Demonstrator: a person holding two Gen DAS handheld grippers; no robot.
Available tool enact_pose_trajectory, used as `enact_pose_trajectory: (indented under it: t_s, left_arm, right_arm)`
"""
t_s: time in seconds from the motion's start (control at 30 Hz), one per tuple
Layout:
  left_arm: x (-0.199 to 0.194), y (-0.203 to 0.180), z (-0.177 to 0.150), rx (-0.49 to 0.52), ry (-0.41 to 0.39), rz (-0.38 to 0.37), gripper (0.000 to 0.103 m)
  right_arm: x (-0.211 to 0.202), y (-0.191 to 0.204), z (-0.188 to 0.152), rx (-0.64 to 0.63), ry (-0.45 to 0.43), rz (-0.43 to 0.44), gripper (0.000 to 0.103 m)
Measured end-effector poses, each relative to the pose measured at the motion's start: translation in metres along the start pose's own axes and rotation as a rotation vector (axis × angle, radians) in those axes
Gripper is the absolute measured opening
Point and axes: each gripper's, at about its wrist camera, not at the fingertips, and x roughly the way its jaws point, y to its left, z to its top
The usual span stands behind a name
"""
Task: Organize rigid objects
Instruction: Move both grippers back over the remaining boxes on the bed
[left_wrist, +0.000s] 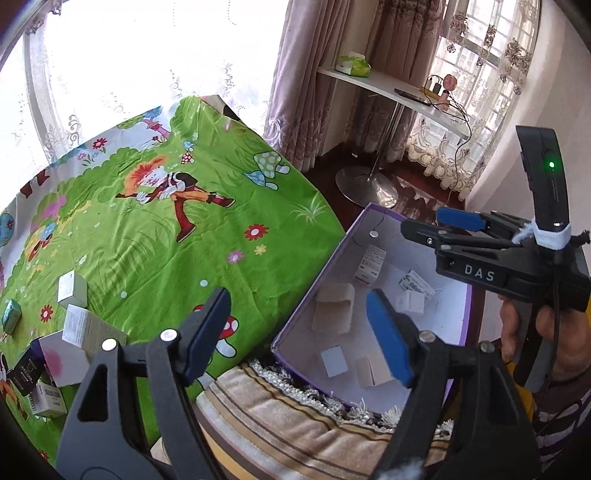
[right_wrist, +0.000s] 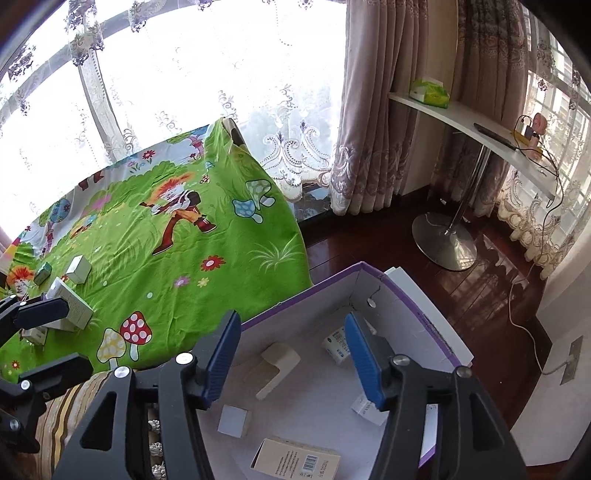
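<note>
**Sunlit room, cartoon-print table, both hand-held grippers empty**

Bright window light and lace curtains frame a table (left_wrist: 221, 206) covered with a green cartoon cloth of mushrooms and flowers.

From the left wrist view, the left hand-held gripper (left_wrist: 299, 332) stands with its blue-padded fingers spread wide and nothing between them. It hangs over the gap where the table edge meets a purple-rimmed cardboard box (left_wrist: 314, 295). One finger lies over the cloth near a red spotted mushroom; the other lies over the box interior.

The right hand-held gripper (right_wrist: 291, 354) is likewise wide open and holds nothing. It is poised above the box (right_wrist: 295, 306); in the left wrist view it appears at the right, above the far side of the box (left_wrist: 421, 225).

Inside the box lie several small packages on the white floor: a beige L-shaped carton (right_wrist: 275, 367), a small grey-white cube (right_wrist: 233, 421), a flat beige barcode box (right_wrist: 295, 459) at the near wall, and a blue-and-white printed packet (right_wrist: 337, 345) near the far corner.

Further out, on the left part of the table, a cluster of boxes (left_wrist: 70, 332) is not yet in the box: a white cube (left_wrist: 72, 293), a small green packet (left_wrist: 11, 315), a tall white printed carton (left_wrist: 92, 330) and a dark box (left_wrist: 26, 371) among them.

Beneath the box is a striped, fringed cushion (left_wrist: 277, 424). Beyond it, a white shelf (right_wrist: 480, 129) on a metal pedestal carries a green tissue pack (right_wrist: 430, 90).
</note>
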Motion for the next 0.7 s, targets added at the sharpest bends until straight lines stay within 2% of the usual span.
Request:
enact_pose_trajectory:
  t_s: [0.1, 0.13, 0.17, 0.37, 0.53, 0.7]
  left_arm:
    - [-0.015, 0.006, -0.007, 0.053, -0.074, 0.059, 0.078]
    - [-0.019, 0.008, -0.01, 0.074, -0.081, 0.082, 0.078]
    - [-0.022, 0.01, -0.013, 0.088, -0.081, 0.087, 0.078]
    - [-0.039, 0.04, -0.032, 0.033, -0.059, 0.106, 0.081]
    - [-0.063, 0.076, -0.052, -0.035, -0.084, 0.161, 0.086]
    - [-0.092, 0.139, -0.079, -0.213, -0.109, 0.266, 0.089]
  right_arm:
    - [-0.013, 0.009, 0.004, -0.028, -0.065, -0.039, 0.08]
    - [-0.017, 0.012, 0.005, -0.039, -0.088, -0.052, 0.086]
    - [-0.021, 0.017, 0.006, -0.053, -0.106, -0.063, 0.087]
    - [-0.035, 0.05, 0.014, -0.14, -0.151, -0.051, 0.089]
    - [-0.042, 0.084, 0.016, -0.214, -0.158, 0.015, 0.089]
    - [-0.037, 0.118, 0.018, -0.267, -0.102, 0.1, 0.089]
